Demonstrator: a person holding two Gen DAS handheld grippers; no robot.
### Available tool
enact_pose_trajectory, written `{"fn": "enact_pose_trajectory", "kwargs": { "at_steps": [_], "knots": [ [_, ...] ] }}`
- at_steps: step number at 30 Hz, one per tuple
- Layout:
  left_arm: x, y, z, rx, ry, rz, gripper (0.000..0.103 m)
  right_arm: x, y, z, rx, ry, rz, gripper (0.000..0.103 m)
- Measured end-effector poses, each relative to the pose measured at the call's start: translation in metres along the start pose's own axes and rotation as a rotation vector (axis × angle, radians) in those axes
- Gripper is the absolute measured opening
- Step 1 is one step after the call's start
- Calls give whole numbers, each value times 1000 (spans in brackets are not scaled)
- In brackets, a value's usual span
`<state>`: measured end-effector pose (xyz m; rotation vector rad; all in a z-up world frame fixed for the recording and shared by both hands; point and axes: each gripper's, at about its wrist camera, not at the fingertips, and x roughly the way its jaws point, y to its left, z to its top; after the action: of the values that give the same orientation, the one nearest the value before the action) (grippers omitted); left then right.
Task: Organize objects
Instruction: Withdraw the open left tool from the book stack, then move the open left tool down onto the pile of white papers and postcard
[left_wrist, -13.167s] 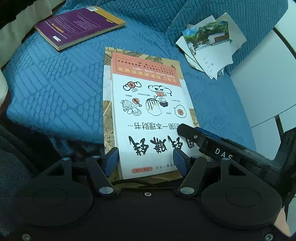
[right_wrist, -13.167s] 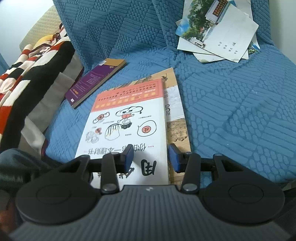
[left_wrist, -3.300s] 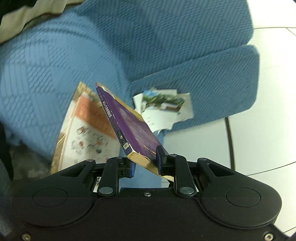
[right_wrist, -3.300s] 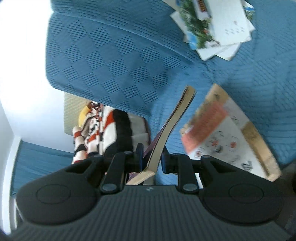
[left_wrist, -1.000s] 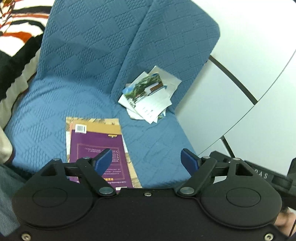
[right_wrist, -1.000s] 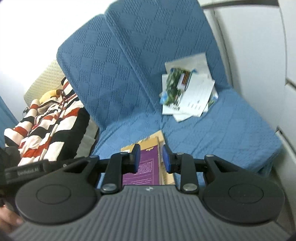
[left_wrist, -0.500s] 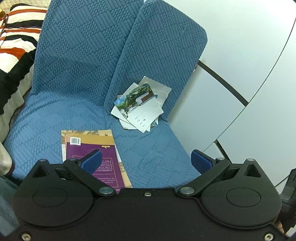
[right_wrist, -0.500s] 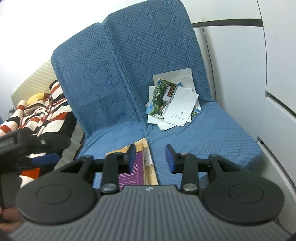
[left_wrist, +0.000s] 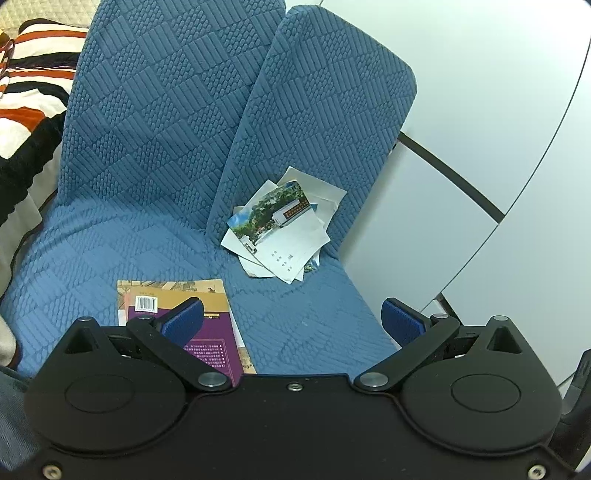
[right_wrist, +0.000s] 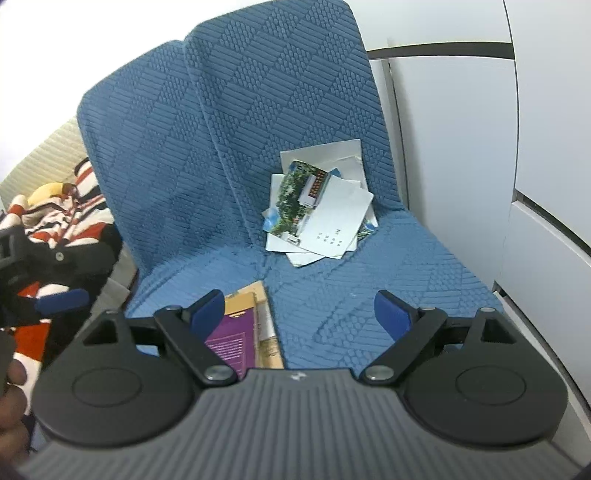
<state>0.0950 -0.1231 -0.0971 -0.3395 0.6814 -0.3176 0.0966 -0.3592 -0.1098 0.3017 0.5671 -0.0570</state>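
Observation:
A purple book lies on top of a stack of books at the front left of the blue sofa seat. The same purple book shows in the right wrist view. A loose pile of photos and papers leans in the back right corner of the seat, seen too as papers. My left gripper hangs wide open above the seat's front, holding nothing. My right gripper has its jaws opening, with nothing between them.
A striped red, white and black blanket lies left of the sofa. White cabinet panels stand to the right. A hand and the left gripper's blue pad show at the right wrist view's left edge.
Both grippers have spread their jaws wider, the right one most. Both views have tilted up a little, showing more of the sofa back. The books and papers have not moved.

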Motion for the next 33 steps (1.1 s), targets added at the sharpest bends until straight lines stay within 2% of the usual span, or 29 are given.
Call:
{"fn": "enact_pose_trajectory", "kwargs": {
  "at_steps": [6, 12, 23, 27, 31, 33],
  "knots": [
    [22, -8, -1, 28, -15, 27, 102, 19, -5, -3, 1, 2, -48, 90],
    [43, -19, -1, 105, -39, 37, 102, 38, -12, -3, 8, -4, -93, 90],
    [93, -5, 14, 85, -47, 34, 102, 72, -21, 11, 59, -12, -122, 89],
    [113, 5, 21, 75, -43, 62, 102, 86, -23, 17, 63, -21, -133, 89],
    [135, 22, 28, 22, -38, 85, 102, 102, -29, 23, 80, -30, -140, 89],
    [151, 32, 31, 15, -36, 123, 102, 113, -32, 26, 87, -39, -151, 89]
  ]
}}
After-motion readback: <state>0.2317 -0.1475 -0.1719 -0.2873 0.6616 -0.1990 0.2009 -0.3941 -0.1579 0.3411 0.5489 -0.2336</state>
